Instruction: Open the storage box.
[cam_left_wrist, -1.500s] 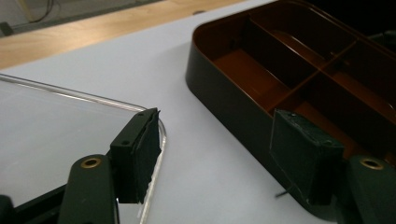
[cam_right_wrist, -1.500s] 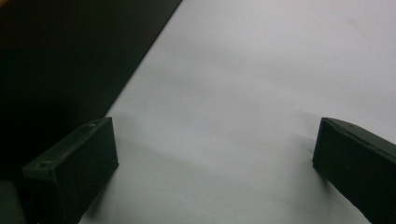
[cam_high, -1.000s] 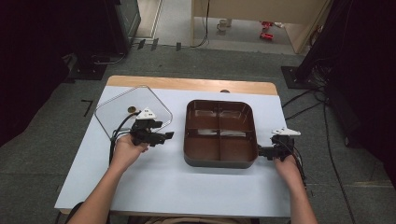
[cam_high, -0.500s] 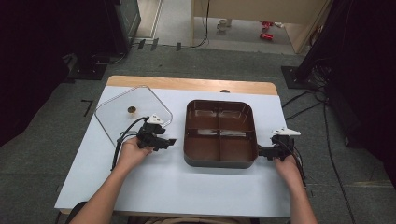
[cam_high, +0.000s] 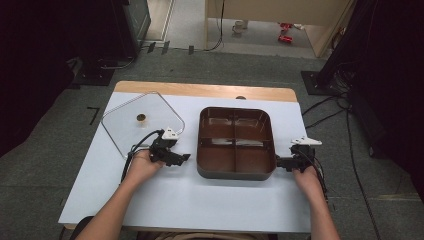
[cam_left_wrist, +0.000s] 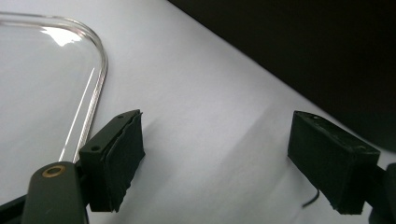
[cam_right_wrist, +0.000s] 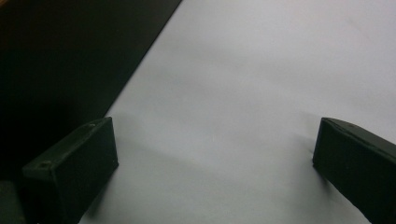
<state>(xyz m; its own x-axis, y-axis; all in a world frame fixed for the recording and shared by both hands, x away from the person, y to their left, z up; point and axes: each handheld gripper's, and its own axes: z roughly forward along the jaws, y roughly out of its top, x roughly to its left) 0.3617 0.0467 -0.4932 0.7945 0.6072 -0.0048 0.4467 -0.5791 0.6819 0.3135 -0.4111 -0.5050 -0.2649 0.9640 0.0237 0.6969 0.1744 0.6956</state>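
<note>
Clear lid (cam_high: 142, 124) lies flat on the table (cam_high: 200, 200), left of the brown tray (cam_high: 235, 142).
Your left gripper (cam_left_wrist: 224, 163) has just opened wide beside the lid's rim, holding nothing; the high view adds its gold knob (cam_high: 141, 118). Your right gripper (cam_right_wrist: 210, 177) is open, empty.

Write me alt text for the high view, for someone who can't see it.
A person at a white table holds a gripper in each hand on either side of a dark brown four-compartment tray. The left gripper, jaws open, sits beside a clear lid lying flat; the right gripper is at the tray's right edge.
</note>
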